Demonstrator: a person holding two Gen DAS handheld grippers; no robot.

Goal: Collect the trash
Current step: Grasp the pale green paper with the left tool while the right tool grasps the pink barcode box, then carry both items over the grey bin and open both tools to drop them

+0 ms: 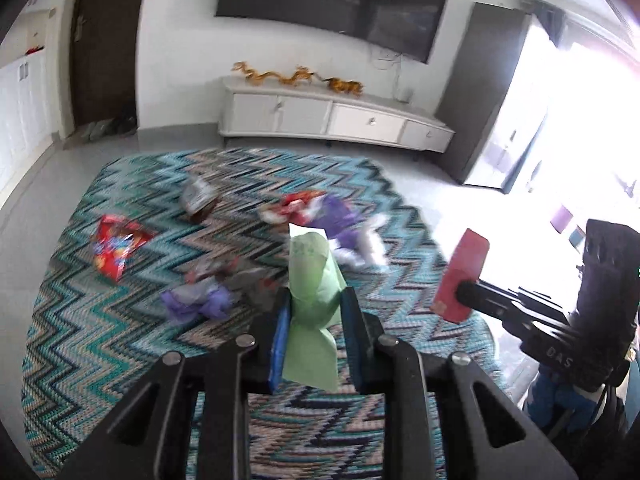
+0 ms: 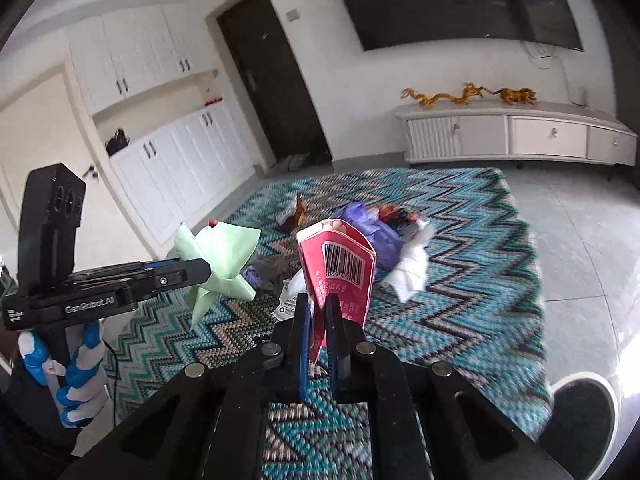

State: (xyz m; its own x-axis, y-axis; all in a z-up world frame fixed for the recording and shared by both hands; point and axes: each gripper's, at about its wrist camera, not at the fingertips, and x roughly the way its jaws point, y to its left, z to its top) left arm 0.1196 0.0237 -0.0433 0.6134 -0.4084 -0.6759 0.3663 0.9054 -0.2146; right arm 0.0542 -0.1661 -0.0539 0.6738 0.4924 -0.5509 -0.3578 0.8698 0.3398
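Barcode faces out on red carton [image 2: 340,272] pinched by right gripper [image 2: 318,312]; left gripper [image 1: 316,304], marked "GenRobot.AI", pinches green paper [image 1: 314,280].

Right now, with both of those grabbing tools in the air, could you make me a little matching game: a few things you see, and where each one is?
Things:
1. green paper
2. red carton
3. purple wrapper
4. golden dragon ornament

Places:
A. on the white TV cabinet
B. lying on the zigzag rug
C. held in the left gripper
D. held in the right gripper

Pairs: 1-C, 2-D, 3-B, 4-A
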